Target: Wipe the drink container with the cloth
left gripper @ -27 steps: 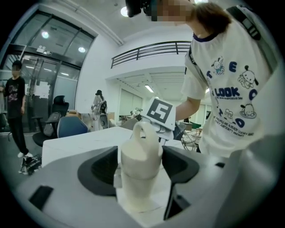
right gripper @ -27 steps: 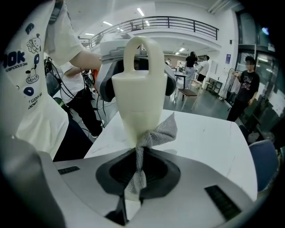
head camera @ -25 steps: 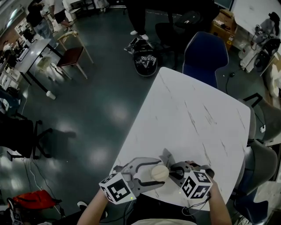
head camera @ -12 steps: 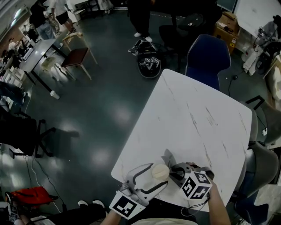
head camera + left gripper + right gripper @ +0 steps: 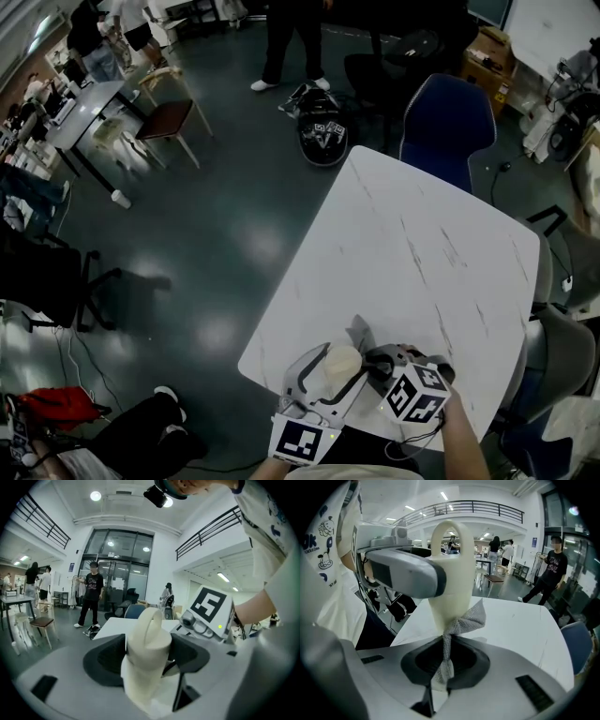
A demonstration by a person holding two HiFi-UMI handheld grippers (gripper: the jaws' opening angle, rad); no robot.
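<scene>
A cream drink container point(image 5: 339, 363) with a loop handle on top stands at the near edge of the white table point(image 5: 422, 253). My left gripper point(image 5: 330, 370) is shut on the container point(image 5: 146, 653), its jaws pressing both sides. My right gripper point(image 5: 375, 364) is shut on a grey mesh cloth point(image 5: 457, 630), which is pinched into a twisted strip. The cloth's free end fans out against the container point(image 5: 449, 581) on its side. In the head view a corner of the cloth point(image 5: 358, 332) sticks up beside the container.
A blue chair point(image 5: 448, 122) stands at the table's far side and a grey chair point(image 5: 562, 356) at its right. A black bag point(image 5: 323, 136) lies on the dark floor beyond the table. People stand further off by desks and a wooden chair point(image 5: 159, 117).
My left gripper has swung round from the left to below the container, still holding it. The right gripper and cloth stay in place. The head view shifted slightly.
</scene>
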